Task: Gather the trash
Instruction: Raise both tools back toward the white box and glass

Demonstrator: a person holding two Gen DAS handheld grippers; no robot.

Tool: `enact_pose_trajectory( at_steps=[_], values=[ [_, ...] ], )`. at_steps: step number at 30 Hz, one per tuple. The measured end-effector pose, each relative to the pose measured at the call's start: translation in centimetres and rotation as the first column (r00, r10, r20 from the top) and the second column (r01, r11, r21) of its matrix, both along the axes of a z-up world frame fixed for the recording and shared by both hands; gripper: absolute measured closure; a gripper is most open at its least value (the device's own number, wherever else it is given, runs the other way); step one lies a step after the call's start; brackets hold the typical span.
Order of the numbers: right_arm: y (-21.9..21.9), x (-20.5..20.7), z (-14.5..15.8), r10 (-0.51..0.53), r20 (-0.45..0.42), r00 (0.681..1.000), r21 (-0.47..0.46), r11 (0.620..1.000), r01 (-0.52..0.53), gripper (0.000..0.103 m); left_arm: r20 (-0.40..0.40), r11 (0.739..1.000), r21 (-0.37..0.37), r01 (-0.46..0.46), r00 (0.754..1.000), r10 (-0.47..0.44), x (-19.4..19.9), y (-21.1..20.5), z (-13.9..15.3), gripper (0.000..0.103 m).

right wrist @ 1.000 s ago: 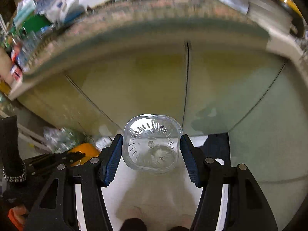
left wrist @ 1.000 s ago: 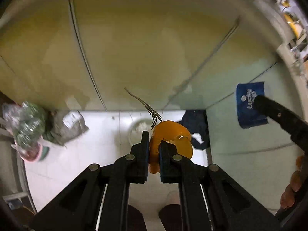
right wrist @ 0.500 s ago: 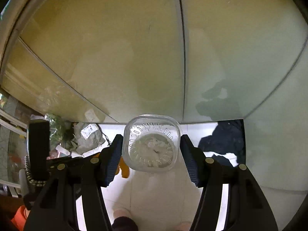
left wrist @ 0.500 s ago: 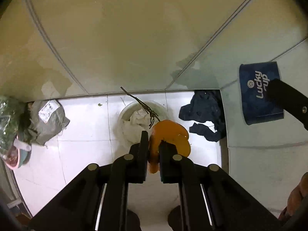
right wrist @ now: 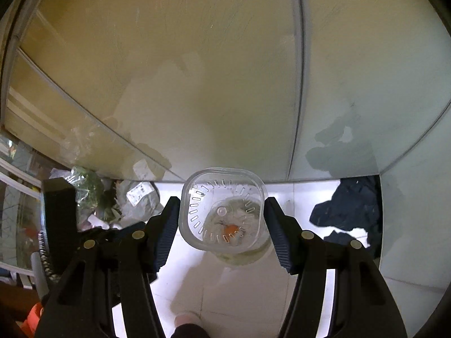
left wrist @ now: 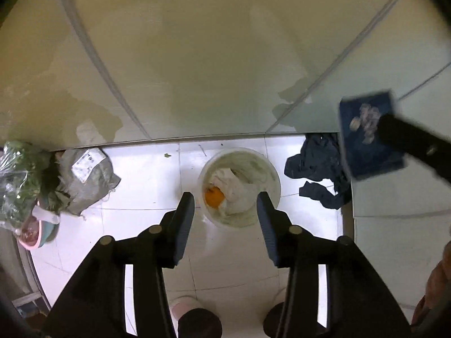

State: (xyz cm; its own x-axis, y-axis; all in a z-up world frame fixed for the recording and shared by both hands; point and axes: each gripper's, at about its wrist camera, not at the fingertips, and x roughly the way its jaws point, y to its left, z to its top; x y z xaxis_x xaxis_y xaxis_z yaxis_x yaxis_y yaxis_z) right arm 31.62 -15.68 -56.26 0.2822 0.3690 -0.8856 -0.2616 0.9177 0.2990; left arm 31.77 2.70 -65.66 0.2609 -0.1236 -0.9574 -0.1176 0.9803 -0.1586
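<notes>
Orange peel (left wrist: 214, 196) lies in the white bin (left wrist: 271, 169) on the floor, resting on crumpled paper (left wrist: 232, 186) at the bin's left side. My left hand-held gripper (left wrist: 225, 219) hangs above the bin with its fingers spread wide and nothing between them, so I judge that piece of trash to be delivered.

My right hand-held gripper (right wrist: 222, 219) is clamped on the clear plastic container (right wrist: 222, 214), one blue pad against each side wall. Looking through its ribbed bottom I can see the bin and a spot of orange below, so the container sits roughly over the opening. From the left view the right gripper shows near the right edge with a blurred blue patch at its tip; I cannot tell what that patch is.

The step in hand, as I read it, is dropping the container. The next move calls for lining it up squarely over the rim, lowering a little, then parting the fingers. Light and broad as it is, it could catch the rim and tip out toward the dark cloth (left wrist: 318, 169) just beside the bin.
</notes>
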Motion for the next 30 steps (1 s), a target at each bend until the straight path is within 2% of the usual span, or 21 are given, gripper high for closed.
enact_pose_trajectory(
  at_steps=[4, 9, 13, 18, 23, 26, 30],
  values=[
    [0.6, -0.2, 0.1, 0.018, -0.070, 0.997, 0.002, 1.000, -0.018, 0.040, 0.025, 1.000, -0.004, -0.027, 0.999, 0.027, -0.7, 1.2, 3.0, 0.058],
    [0.8, -0.9, 2.7, 0.030, -0.052, 0.998, -0.044, 0.999, -0.032, 0.038, 0.062, 0.999, -0.002, -0.038, 0.997, 0.038, -1.3, 1.6, 7.6, 0.058],
    [0.6, -1.4, 6.3, 0.023, -0.024, 0.999, -0.065, 0.998, -0.025, 0.038, 0.094, 0.999, -0.005, -0.035, 0.995, 0.036, -1.9, 1.5, 12.3, 0.058],
    [0.2, -2.3, 11.9, 0.019, 0.012, 1.000, -0.098, 0.995, -0.017, 0.038, 0.146, 1.000, -0.001, -0.021, 0.989, 0.021, -2.7, 1.2, 19.1, 0.058],
    [0.1, -3.7, 19.3, 0.006, 0.060, 0.998, -0.108, 0.994, 0.001, 0.038, 0.214, 1.000, 0.000, -0.015, 0.977, 0.015, -4.0, 1.5, 27.7, 0.057],
    [0.5, -4.7, 24.0, -0.002, 0.103, 0.995, -0.102, 0.995, 0.012, 0.038, 0.267, 1.000, 0.000, -0.013, 0.963, 0.012, -5.0, 2.3, 33.0, 0.057],
    [1.5, -6.0, 31.0, -0.018, 0.201, 0.979, -0.092, 0.995, 0.037, 0.038, 0.362, 1.000, 0.006, -0.004, 0.932, 0.002, -6.4, 3.5, 40.3, 0.051]
  ],
)
